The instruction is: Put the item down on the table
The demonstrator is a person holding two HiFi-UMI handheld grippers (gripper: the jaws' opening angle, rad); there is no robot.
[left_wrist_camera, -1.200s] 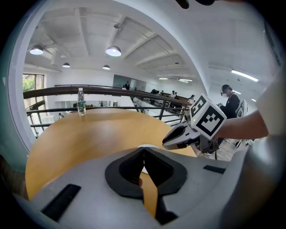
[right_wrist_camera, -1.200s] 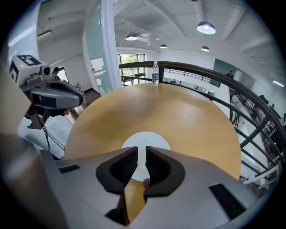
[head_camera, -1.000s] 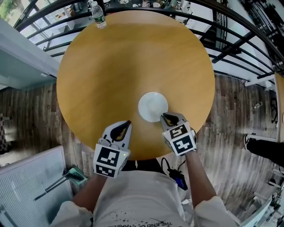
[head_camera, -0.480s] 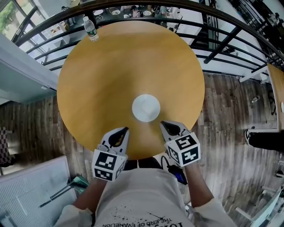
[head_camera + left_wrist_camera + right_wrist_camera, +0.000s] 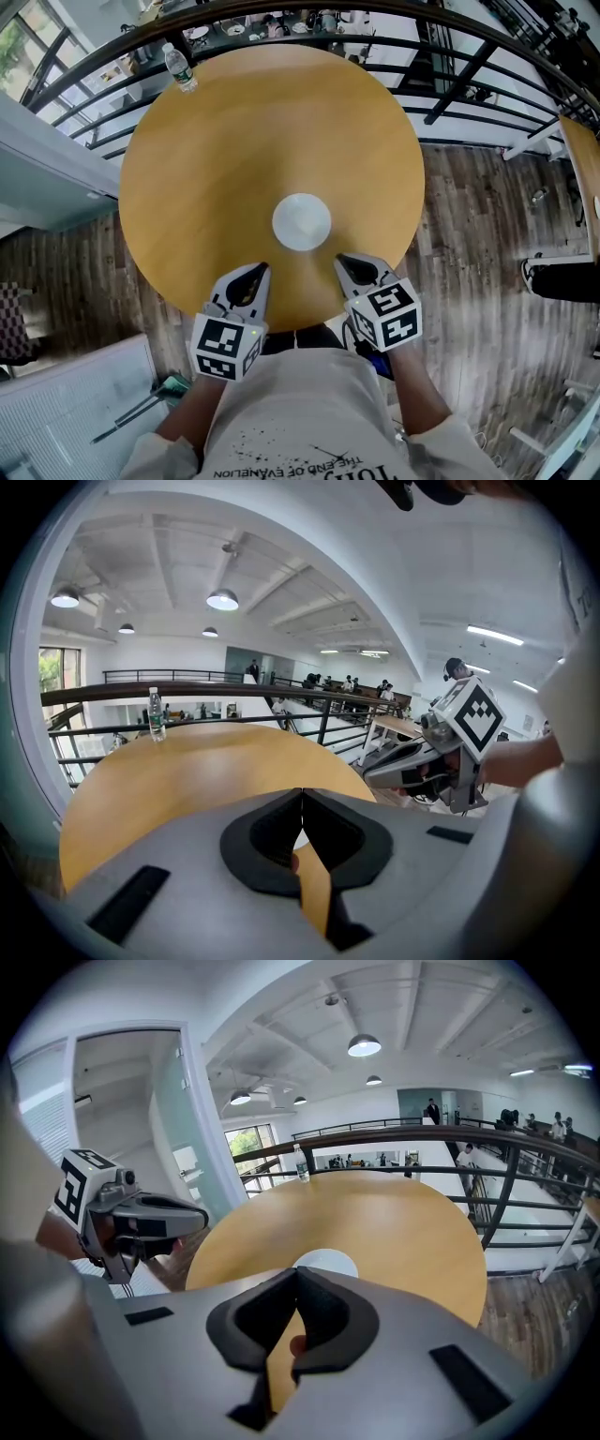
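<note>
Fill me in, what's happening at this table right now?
A person holds tongs in each hand over the near edge of the round wooden table. The left tongs and right tongs are both shut with nothing between them. The white disc lies flat on the table just beyond their tips, touched by neither. A water bottle stands at the far edge.

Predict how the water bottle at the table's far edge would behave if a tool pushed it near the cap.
The water bottle stands upright, tall and narrow, so it would probably tip rather than slide. Its round body would likely roll afterwards, and standing right at the table rim, it might drop off.
</note>
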